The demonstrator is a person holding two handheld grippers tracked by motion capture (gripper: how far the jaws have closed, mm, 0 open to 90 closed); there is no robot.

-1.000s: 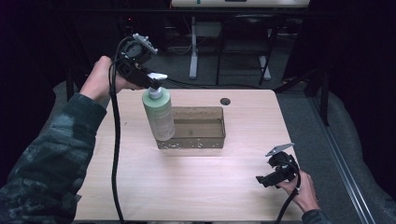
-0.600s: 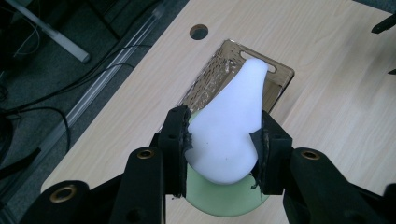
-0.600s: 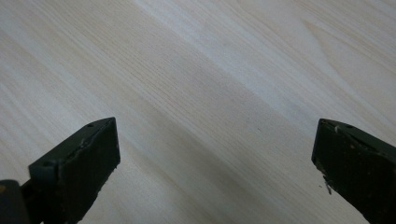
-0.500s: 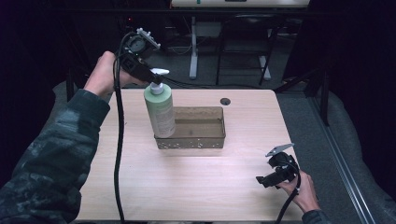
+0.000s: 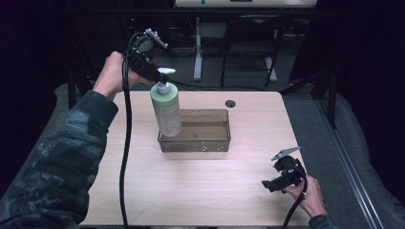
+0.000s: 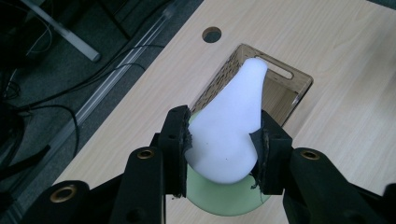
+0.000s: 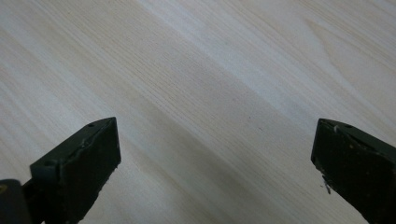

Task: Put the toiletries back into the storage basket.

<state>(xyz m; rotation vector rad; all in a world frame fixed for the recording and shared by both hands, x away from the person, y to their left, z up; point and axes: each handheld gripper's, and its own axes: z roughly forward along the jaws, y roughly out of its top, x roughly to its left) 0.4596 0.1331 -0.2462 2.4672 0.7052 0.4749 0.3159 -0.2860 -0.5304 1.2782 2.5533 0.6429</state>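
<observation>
I hold the left gripper (image 6: 219, 154) closed on the white pump head (image 6: 231, 130) of the green bottle (image 5: 166, 109), so the bottle hangs below it, base inside the near-left end of the basket (image 5: 210, 143). The right gripper (image 5: 282, 179), jaws wide and empty, rests low over the table (image 7: 210, 93), out of the way.

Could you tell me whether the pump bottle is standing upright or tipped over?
Roughly upright: the pump bottle stands in the tray's left end, leaning slightly, the left hand-held gripper clamped on its white pump head.

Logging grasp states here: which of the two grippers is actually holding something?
The left gripper: its jaws clamp the white pump head of the green bottle. The right gripper is open above bare table.
</observation>
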